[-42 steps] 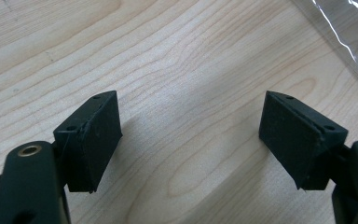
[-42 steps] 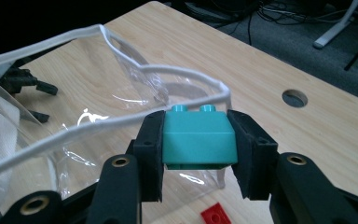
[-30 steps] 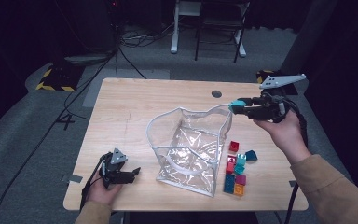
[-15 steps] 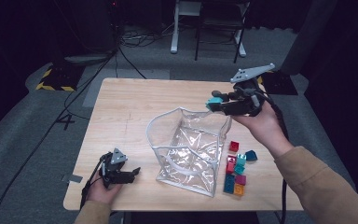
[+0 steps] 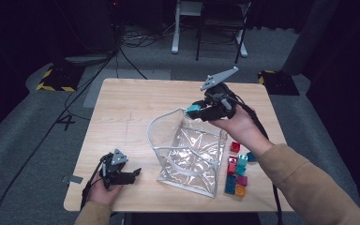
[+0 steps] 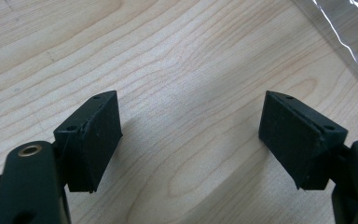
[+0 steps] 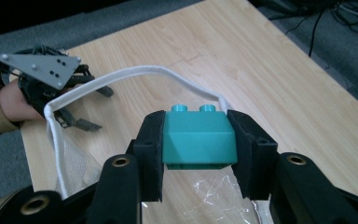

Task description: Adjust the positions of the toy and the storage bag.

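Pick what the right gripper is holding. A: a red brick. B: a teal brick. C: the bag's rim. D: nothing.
B: in the right gripper view, the right gripper is clamped on a teal brick, over the bag.

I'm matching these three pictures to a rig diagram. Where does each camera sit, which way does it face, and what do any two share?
High view: above the person's side, looking forward and down on the table; both forearms, left gripper and right gripper show.
Left gripper view: rides the left gripper, looking down at bare wood between open jaws.
Right gripper view: rides the right gripper, looking across the clear bag toward the other hand.
Shared: high and right gripper views both show the teal brick clamped above the bag.
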Action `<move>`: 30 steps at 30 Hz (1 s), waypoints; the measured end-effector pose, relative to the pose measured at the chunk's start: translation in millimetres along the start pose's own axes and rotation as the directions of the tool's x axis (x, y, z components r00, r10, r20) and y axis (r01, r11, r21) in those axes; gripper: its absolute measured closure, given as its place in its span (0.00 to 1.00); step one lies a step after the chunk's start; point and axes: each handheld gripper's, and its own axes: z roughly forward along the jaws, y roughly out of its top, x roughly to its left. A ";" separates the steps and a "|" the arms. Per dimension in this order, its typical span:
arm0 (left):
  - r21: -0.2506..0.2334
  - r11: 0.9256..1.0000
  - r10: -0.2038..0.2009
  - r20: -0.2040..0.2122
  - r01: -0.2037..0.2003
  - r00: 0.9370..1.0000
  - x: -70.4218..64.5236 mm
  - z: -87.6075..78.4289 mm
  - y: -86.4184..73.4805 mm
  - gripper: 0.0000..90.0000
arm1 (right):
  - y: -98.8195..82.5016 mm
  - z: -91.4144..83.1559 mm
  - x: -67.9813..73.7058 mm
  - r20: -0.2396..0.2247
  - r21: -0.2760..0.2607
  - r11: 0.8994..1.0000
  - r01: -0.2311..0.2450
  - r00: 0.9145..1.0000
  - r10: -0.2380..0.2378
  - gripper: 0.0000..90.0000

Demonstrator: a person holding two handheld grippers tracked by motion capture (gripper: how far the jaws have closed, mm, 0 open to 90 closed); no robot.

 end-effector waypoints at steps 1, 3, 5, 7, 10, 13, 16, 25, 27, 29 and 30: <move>0.000 1.000 0.000 0.000 0.000 1.000 0.0 0.0 0.0 0.24 | 0.7 7.8 1.0 -0.010 0.026 1.000 0.007 1.000 -0.007 0.65; 0.000 1.000 0.000 0.000 0.000 1.000 0.1 0.0 0.0 0.24 | 0.9 15.5 2.6 -0.021 0.060 0.998 0.010 1.000 -0.009 0.65; 0.000 1.000 -0.003 0.001 0.003 1.000 -0.1 0.1 -0.1 0.24 | 0.8 19.0 3.3 -0.026 0.072 0.997 0.012 1.000 -0.011 0.65; 0.000 1.000 0.000 0.000 0.000 1.000 0.0 0.0 0.0 0.24 | 0.2 29.6 5.3 -0.043 0.122 0.992 0.011 0.999 -0.005 0.65; 0.000 1.000 -0.003 0.001 0.003 1.000 -0.1 0.1 -0.1 0.24 | -0.8 36.6 6.3 -0.046 0.159 0.987 0.005 0.999 0.002 0.65; 0.000 1.000 -0.003 0.001 0.003 1.000 -0.1 0.0 -0.1 0.24 | -4.3 51.5 7.8 -0.052 0.222 0.975 -0.010 0.998 0.022 0.65; 0.000 1.000 -0.003 0.001 0.003 1.000 -0.1 0.0 -0.1 0.24 | -6.3 60.8 8.1 -0.059 0.269 0.963 -0.014 0.998 0.031 0.65; 0.000 1.000 -0.003 0.001 0.003 1.000 -0.1 0.0 -0.1 0.24 | -13.1 83.5 9.9 -0.060 0.404 0.915 -0.015 0.997 0.043 0.65; 0.000 1.000 -0.001 0.000 0.001 1.000 0.0 0.0 0.0 0.24 | -14.0 86.9 10.9 -0.061 0.425 0.905 -0.016 0.997 0.046 0.65; -0.001 1.000 -0.003 0.001 0.003 1.000 -0.1 0.0 -0.1 0.24 | -14.7 89.4 11.6 -0.063 0.446 0.895 -0.013 0.997 0.046 0.65; -0.001 1.000 -0.003 0.001 0.003 1.000 -0.1 0.0 -0.1 0.24 | -15.8 90.9 11.8 -0.064 0.454 0.891 -0.008 0.997 0.042 0.65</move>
